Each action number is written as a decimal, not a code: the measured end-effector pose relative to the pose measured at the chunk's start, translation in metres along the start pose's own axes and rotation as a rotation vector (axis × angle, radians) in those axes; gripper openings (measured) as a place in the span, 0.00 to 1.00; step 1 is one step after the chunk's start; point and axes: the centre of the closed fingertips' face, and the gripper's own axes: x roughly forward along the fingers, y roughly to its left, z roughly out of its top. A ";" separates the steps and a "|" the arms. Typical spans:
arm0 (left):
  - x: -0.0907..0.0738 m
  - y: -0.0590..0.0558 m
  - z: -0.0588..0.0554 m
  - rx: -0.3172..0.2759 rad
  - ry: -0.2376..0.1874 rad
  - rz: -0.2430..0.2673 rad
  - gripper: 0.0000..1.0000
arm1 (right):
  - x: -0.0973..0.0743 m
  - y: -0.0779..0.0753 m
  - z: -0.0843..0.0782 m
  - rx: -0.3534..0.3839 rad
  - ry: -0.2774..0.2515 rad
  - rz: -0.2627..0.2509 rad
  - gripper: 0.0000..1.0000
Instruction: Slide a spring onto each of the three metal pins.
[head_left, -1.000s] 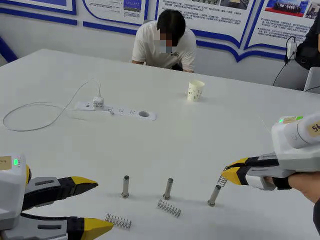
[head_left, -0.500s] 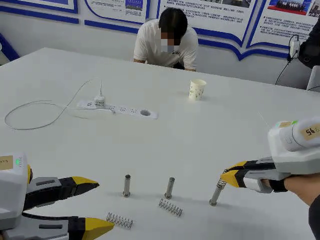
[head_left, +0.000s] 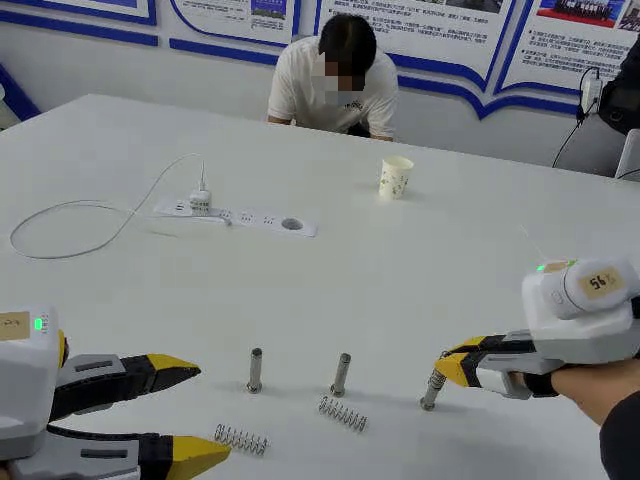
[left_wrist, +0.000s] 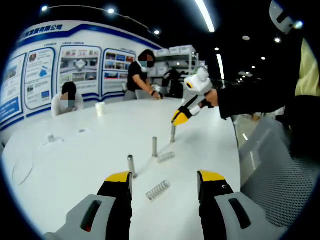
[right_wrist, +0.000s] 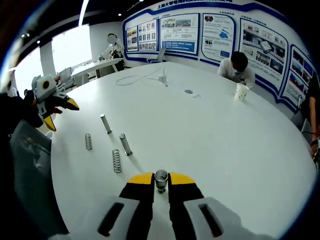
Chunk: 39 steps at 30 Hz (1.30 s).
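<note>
Three metal pins stand in a row on the white table: left pin (head_left: 255, 369), middle pin (head_left: 341, 373), right pin (head_left: 430, 392). My right gripper (head_left: 446, 369) is shut on a spring (head_left: 437, 380), held at the top end of the right pin. In the right gripper view that spring (right_wrist: 160, 180) shows end-on between the yellow jaws and hides the pin below. Two loose springs (head_left: 240, 438) (head_left: 342, 413) lie in front of the pins. My left gripper (head_left: 200, 415) hovers open at the near left, with a loose spring (left_wrist: 158, 189) just ahead of it.
A power strip (head_left: 240, 217) with a white cable and a paper cup (head_left: 395, 177) sit farther back on the table (head_left: 420, 280). A person sits at the far edge. A grey mesh chair back (left_wrist: 280, 170) is near the table's side.
My right gripper has come down and slightly left, bringing the spring from just above the right pin to its top. The left gripper has stayed put.
</note>
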 end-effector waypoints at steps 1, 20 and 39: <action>0.000 0.000 0.000 0.000 0.001 0.000 0.53 | 0.002 0.000 -0.002 0.001 0.003 -0.001 0.12; -0.001 -0.001 -0.002 -0.002 0.003 -0.003 0.53 | 0.015 0.002 -0.021 0.007 0.040 -0.008 0.12; 0.000 -0.002 0.000 0.004 -0.002 -0.007 0.53 | 0.003 0.009 -0.035 0.002 0.047 -0.023 0.18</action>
